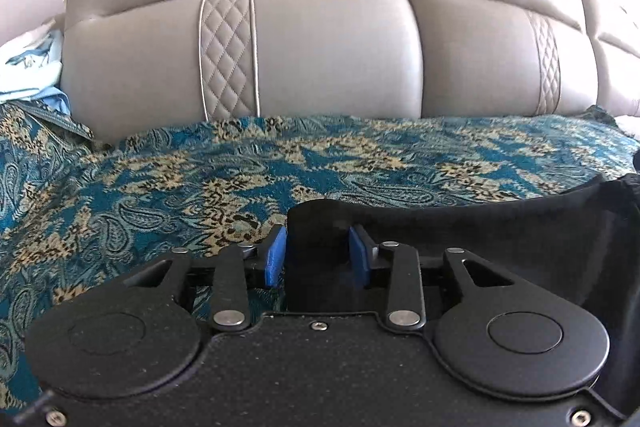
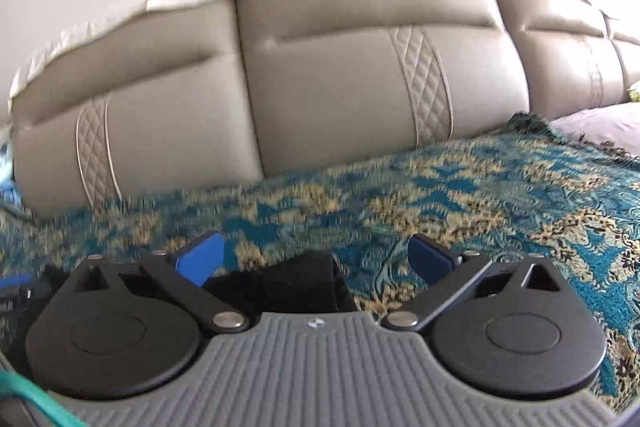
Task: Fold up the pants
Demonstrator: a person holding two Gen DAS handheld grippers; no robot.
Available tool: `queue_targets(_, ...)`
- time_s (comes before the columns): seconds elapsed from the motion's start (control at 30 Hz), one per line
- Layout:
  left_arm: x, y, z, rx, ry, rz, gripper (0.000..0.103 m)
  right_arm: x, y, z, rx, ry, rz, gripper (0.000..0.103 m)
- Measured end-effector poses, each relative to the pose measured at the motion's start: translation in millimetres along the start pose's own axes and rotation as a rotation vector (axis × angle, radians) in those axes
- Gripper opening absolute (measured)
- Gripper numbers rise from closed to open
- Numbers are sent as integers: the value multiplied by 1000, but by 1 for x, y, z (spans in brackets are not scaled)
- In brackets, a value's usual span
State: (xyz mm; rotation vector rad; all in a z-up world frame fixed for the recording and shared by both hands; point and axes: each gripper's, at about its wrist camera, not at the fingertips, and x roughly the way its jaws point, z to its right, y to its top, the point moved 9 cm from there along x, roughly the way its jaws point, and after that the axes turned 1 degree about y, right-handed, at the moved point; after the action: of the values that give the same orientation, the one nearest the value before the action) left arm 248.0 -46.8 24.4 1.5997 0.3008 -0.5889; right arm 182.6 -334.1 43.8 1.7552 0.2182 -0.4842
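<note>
The black pants (image 1: 500, 223) lie on a teal and gold patterned blanket (image 1: 180, 179) that covers a sofa seat. In the left wrist view my left gripper (image 1: 318, 253) is shut on a thick fold of the pants, with the blue pads (image 1: 276, 257) pressed against the cloth on both sides. In the right wrist view my right gripper (image 2: 316, 255) is open, its blue pads (image 2: 202, 261) wide apart. A corner of the black pants (image 2: 288, 287) lies below and between the fingers, untouched by either pad. This view is motion-blurred.
The grey leather sofa backrest (image 1: 320, 47) rises close behind the blanket. Light blue cloth (image 1: 28, 67) is piled at the far left. A white cover (image 2: 120, 15) drapes over the sofa top. A purple cushion (image 2: 600, 123) lies at the far right.
</note>
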Motion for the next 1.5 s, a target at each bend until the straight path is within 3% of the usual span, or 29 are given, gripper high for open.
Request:
queue_targets(0.2,21,3,-6,-73,-12,-43,38,31,-19,8,-39,-10,-179,103)
queue_targets(0.4,25,1,-7,-83,-9,-42,40,51,-32,15,-39,48,-278,103)
queue_targets(0.6,26,2,-7,-78,-8,-41,40,56,-31,14,-71,106,-276,103)
queue_targets(0.87,20,4,-11,-118,-19,-63,40,55,-30,13,-66,113,-268,103)
queue_targets(1.0,0,5,-13,-152,-99,-64,42,46,-29,15,-18,162,-279,103)
queue_targets(1.13,-11,-4,-18,-215,-240,-105,45,41,-32,13,-38,206,-289,98)
queue_targets(1.27,-4,-18,-29,-265,-245,-154,44,41,-34,11,-58,228,-286,93)
queue_targets(1.5,0,-22,-31,-340,-339,-165,44,36,-34,7,-58,259,-276,79)
